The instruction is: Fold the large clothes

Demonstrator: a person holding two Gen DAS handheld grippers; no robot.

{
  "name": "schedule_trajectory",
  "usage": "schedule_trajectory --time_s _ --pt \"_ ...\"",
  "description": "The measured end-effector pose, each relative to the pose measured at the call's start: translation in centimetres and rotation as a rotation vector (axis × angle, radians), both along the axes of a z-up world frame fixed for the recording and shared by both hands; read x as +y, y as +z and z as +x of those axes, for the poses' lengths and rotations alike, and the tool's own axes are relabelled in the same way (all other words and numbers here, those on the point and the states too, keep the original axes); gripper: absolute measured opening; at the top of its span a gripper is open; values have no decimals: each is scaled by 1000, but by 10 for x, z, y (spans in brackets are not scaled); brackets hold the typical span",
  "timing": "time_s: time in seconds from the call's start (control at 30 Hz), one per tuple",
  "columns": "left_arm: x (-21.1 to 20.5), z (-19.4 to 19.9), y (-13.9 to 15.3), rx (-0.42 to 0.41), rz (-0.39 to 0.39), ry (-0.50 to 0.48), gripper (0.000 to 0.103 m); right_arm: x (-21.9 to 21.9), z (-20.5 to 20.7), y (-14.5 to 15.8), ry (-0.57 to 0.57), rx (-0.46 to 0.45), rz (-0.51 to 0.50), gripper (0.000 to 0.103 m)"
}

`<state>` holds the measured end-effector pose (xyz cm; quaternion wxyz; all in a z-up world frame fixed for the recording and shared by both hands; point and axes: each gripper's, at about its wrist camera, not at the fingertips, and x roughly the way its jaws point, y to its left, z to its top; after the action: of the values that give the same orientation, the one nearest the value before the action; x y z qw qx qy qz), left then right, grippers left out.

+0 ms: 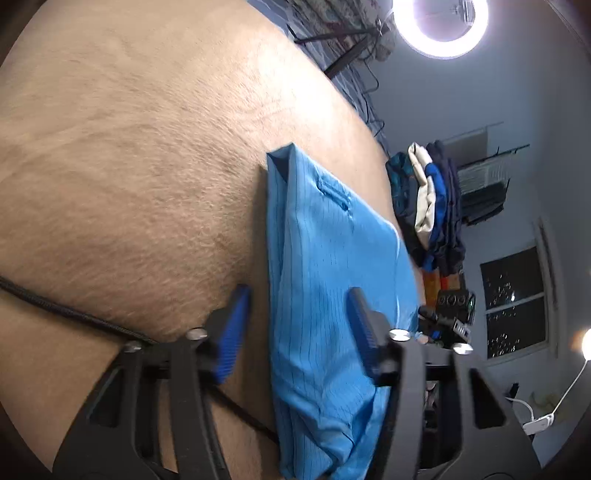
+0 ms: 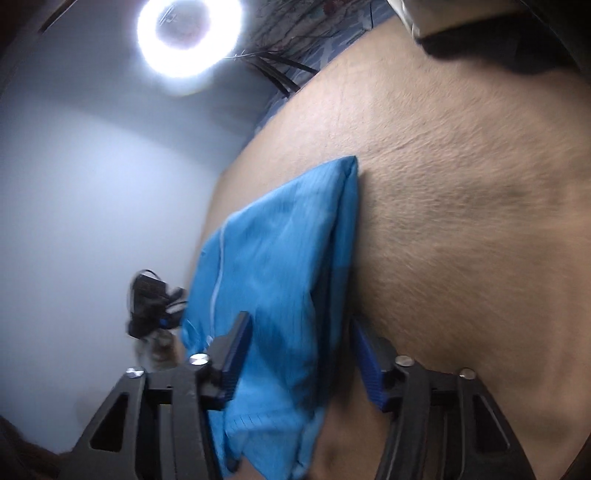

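A light blue garment (image 1: 325, 266) lies folded into a long thick stack on the tan fuzzy surface (image 1: 129, 166). My left gripper (image 1: 297, 306) is open, its blue-padded fingers standing either side of the stack's near edge, with the fabric between them. The garment also shows in the right wrist view (image 2: 280, 266), with a white zipper line on its left part. My right gripper (image 2: 301, 332) is open too, its jaws spread over the fabric's folded edge. Neither gripper pinches the cloth.
A pile of folded dark, white and blue clothes (image 1: 428, 206) stands past the surface's far edge. A ring light (image 1: 441, 22) shines above. A black cable (image 1: 74, 314) runs across the surface at left. The other gripper (image 2: 151, 306) shows at the left in the right wrist view.
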<state>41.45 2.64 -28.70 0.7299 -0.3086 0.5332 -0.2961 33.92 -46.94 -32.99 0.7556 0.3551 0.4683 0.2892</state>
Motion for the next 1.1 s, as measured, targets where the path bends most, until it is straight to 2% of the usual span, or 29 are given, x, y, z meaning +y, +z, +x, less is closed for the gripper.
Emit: schedule_trajectory --time_s 0.03,0.07,0.17,0.2,0.23,0.3,0.33,0.5,0.7,0.8,1.1 --pt "-6 2 -1 -3 4 -11 40 4 3 -2 5 2 17 45" --pt "-10 4 -1 -6 8 -18 40 7 8 -4 14 4 32 41" --pt "-19 7 -2 -17 16 -25 36 16 16 -4 32 0 69 39" --pt "-21 8 -2 -19 32 -20 28 18 15 -2 40 -1 79 36" --pt "-23 7 -1 -22 59 -13 20 22 15 -1 42 3 71 34" --pt "-25 3 4 -45 90 5 15 30 14 4 42 -5 5 23" --pt "-25 -3 7 -63 108 12 14 31 10 9 41 -14 -24 22" --pt "-38 -20 31 -161 215 17 9 44 -8 35 20 -55 -152 9" --pt "-42 -42 59 -209 212 28 7 62 -37 82 31 -136 -330 5" --pt "-47 -55 73 -232 236 21 7 70 -50 102 32 -164 -386 5" --pt "-71 -90 116 -271 225 -13 6 79 -92 169 10 -234 -549 5"
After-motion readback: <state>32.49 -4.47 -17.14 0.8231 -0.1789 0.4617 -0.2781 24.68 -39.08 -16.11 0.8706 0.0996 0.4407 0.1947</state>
